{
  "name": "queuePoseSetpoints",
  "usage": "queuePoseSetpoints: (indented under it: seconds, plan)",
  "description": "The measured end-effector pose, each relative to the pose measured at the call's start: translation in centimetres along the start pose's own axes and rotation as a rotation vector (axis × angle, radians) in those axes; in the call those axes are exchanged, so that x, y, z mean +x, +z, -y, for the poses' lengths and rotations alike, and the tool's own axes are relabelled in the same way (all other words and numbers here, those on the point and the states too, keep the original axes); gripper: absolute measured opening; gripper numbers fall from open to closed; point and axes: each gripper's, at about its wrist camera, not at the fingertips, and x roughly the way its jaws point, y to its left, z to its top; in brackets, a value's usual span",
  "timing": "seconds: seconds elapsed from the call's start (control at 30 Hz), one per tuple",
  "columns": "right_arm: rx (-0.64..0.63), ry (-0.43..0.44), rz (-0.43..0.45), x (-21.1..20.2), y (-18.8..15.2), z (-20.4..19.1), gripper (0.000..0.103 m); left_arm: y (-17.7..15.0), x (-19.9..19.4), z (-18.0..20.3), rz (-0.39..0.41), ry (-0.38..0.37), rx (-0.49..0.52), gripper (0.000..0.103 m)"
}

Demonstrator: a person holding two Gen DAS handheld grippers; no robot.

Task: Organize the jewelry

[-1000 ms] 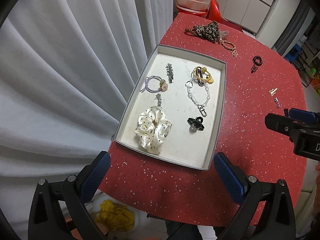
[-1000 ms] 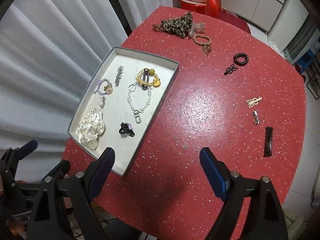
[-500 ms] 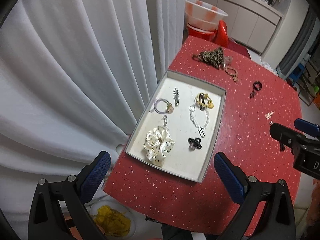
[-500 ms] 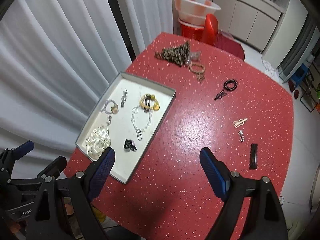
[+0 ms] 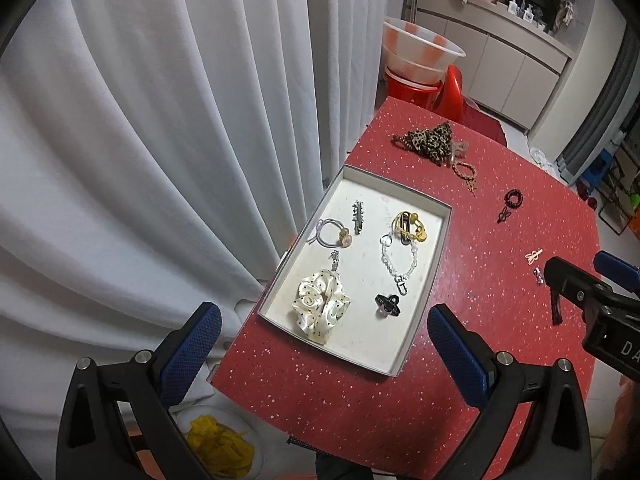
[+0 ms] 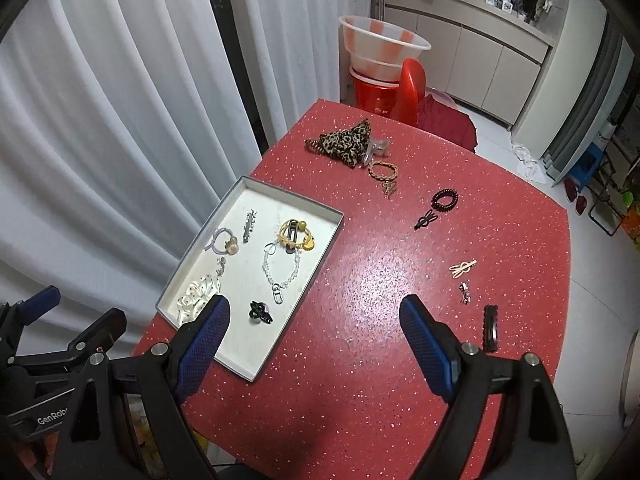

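Red speckled table (image 6: 360, 320) carries a grey tray (image 6: 320, 258), part filled; loose pieces lie well apart. Left gripper (image 5: 320, 344) and right gripper (image 6: 314, 344) hover with jaws spread, empty. Black comb clip (image 6: 491, 327) appears light, rigid; grip across its narrow body.

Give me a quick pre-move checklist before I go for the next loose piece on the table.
1. Right gripper open and empty: ok, nothing between the pads.
2. Left gripper open and empty: ok.
3. Free space in the tray: ok, bare floor along its near end beside the black claw clip.
4. Loose pieces in sight: ok, black comb clip, small silver piece and beige clip lie apart on the red table.
5. Path to them clear: ok, no obstacle between.
6. Grippers near the table: not ok, both sit well above it.
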Motion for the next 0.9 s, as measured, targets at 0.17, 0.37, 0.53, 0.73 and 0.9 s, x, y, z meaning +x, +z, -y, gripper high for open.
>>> queuePoseSetpoints:
  seconds: [0.17,0.37,0.53,0.73,0.9]
  plan:
    - [0.001,0.0,0.007,-0.14,0.01,-0.11,0.089,-0.04,-0.06,-0.08,0.001,0.001,0.0,0.103]
    - [0.0,0.001,0.008,-0.17,-0.03,-0.09,0.089,-0.02,-0.15,-0.08,0.007,0.003,-0.002,0.103]
    - [0.001,0.001,0.008,-0.23,0.04,-0.12,0.089,-0.04,-0.17,-0.16,0.007,0.007,-0.005,0.103]
    - [0.006,0.003,0.0,0.06,0.14,-0.31,0.089,-0.05,-0.15,-0.13,0.006,0.009,-0.002,0.103]
    - [0.006,0.004,-0.002,0.01,0.13,-0.36,0.089,-0.14,-0.11,-0.11,0.004,0.009,-0.003,0.103]
